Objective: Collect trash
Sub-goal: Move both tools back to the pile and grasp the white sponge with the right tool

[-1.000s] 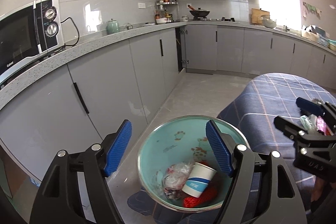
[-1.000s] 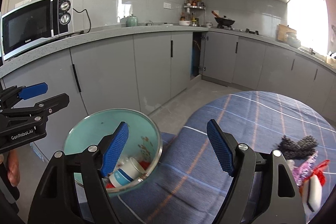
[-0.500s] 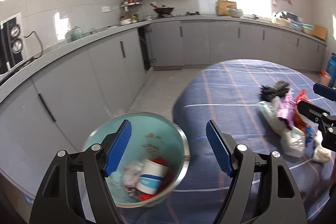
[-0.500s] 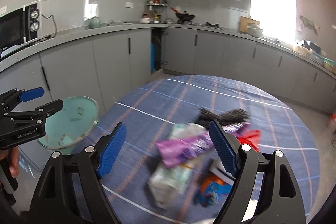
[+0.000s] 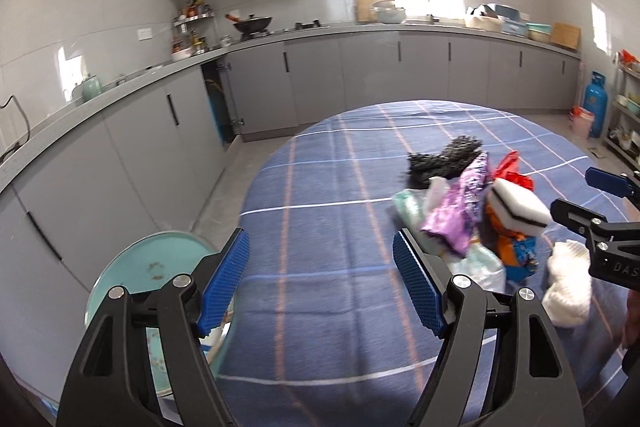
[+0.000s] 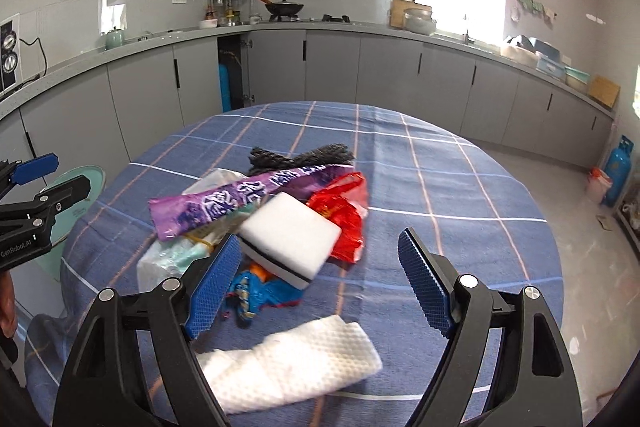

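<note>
A heap of trash lies on the round table with the blue checked cloth. It holds a white sponge, a purple wrapper, a red wrapper, a black scourer, a blue and orange wrapper and a white paper towel. My right gripper is open just above the near side of the heap, gripping nothing. My left gripper is open over bare cloth, left of the heap. The teal bin stands beside the table at the lower left, its contents mostly hidden.
Grey cabinets and a counter run around the room behind the table. One cabinet door stands open. A blue gas cylinder is on the floor at the far right. Part of a person's hand shows at the left edge.
Both views have swung right, away from the bin and onto the table. The trash heap now sits right before the right gripper; the bin has slid to the lower left. Both grippers remain open.
</note>
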Demonstrator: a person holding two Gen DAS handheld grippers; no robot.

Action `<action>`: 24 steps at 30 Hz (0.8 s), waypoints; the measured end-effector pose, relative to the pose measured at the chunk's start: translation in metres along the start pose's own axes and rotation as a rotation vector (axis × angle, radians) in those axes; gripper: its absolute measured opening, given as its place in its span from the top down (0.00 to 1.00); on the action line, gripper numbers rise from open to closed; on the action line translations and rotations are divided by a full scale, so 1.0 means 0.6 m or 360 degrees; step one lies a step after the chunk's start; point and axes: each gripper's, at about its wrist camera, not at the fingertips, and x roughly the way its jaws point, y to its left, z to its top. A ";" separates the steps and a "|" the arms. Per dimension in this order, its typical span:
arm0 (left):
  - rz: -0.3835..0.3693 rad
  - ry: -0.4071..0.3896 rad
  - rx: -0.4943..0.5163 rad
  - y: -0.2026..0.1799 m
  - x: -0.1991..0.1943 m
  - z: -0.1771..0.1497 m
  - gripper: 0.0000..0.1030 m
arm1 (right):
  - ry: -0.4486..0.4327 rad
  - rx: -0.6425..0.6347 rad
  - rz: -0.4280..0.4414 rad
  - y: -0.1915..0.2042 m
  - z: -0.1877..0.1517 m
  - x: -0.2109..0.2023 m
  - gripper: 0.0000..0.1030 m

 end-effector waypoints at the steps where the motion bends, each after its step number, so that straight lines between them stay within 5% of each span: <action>1: -0.0005 -0.0002 0.0010 -0.006 0.003 0.002 0.29 | 0.0013 0.0026 0.0008 -0.004 0.002 0.005 0.22; 14: 0.0004 0.0004 0.0015 -0.011 0.033 0.024 0.28 | 0.0186 0.0124 0.0082 0.014 0.023 0.067 0.20; 16: -0.0002 0.0006 0.0017 -0.011 0.034 0.025 0.28 | 0.0231 0.0135 0.0087 0.014 0.020 0.074 0.26; 18: -0.0011 0.0001 0.0017 -0.013 0.032 0.025 0.28 | 0.0260 0.0130 0.0111 0.015 0.016 0.077 0.43; 24: -0.0038 -0.0015 0.0043 -0.026 0.031 0.034 0.28 | 0.0143 0.0048 0.0083 0.016 0.018 0.041 0.44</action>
